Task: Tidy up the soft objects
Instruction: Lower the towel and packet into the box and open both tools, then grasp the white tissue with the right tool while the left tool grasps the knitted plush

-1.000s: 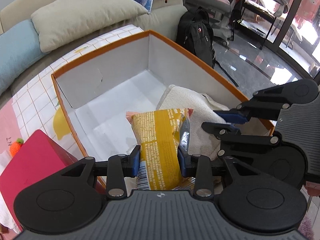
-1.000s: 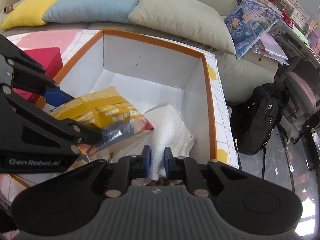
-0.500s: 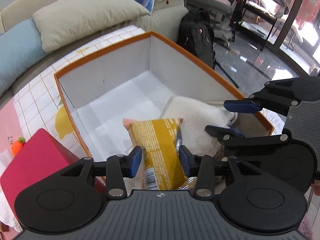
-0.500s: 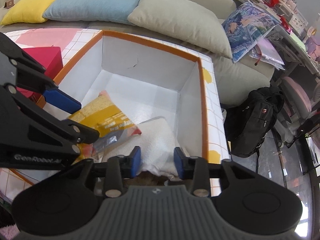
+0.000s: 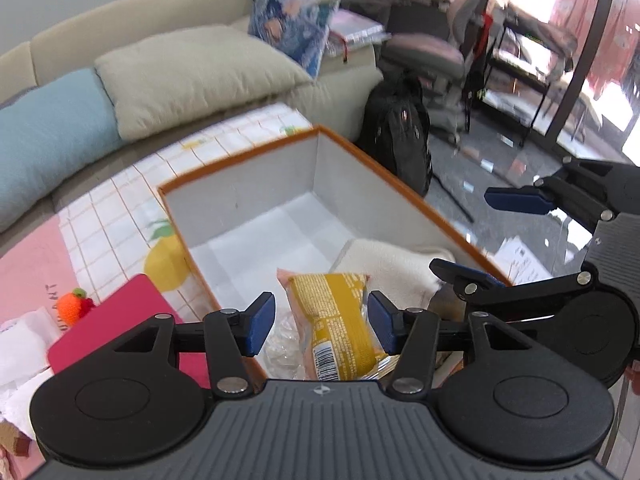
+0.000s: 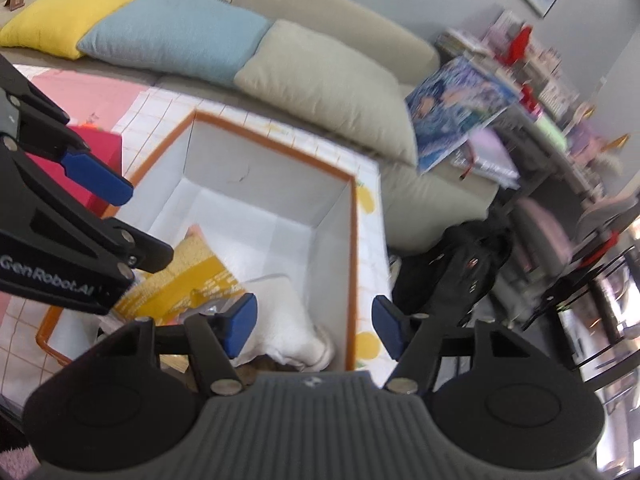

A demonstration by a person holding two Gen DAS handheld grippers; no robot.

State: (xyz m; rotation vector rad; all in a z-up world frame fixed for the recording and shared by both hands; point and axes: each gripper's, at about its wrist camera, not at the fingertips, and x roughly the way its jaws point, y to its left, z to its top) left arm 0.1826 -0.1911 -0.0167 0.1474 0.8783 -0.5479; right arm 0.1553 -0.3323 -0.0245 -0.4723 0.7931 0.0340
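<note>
Sofa: beige sofa (image 6: 328, 12) across the top of the frame.
Cushions: yellow cushion (image 6: 72, 16), blue cushion (image 6: 172, 36), beige cushion (image 6: 324, 88) in a row.
Floor: dark glossy floor (image 5: 500, 176), right, reflecting daylight.
Chair: pink office chair (image 5: 424, 52), upper right.
Backpack: black backpack (image 5: 400, 136) beside the sofa.

Home living room: beige sofa (image 6: 340, 36) with yellow (image 6: 68, 16), blue (image 6: 176, 40) and beige (image 6: 332, 92) cushions, black backpack (image 5: 400, 136) on glossy floor (image 5: 500, 176), swivel chair (image 5: 432, 52), cluttered shelf (image 6: 560, 92), big window (image 5: 580, 40).
</note>
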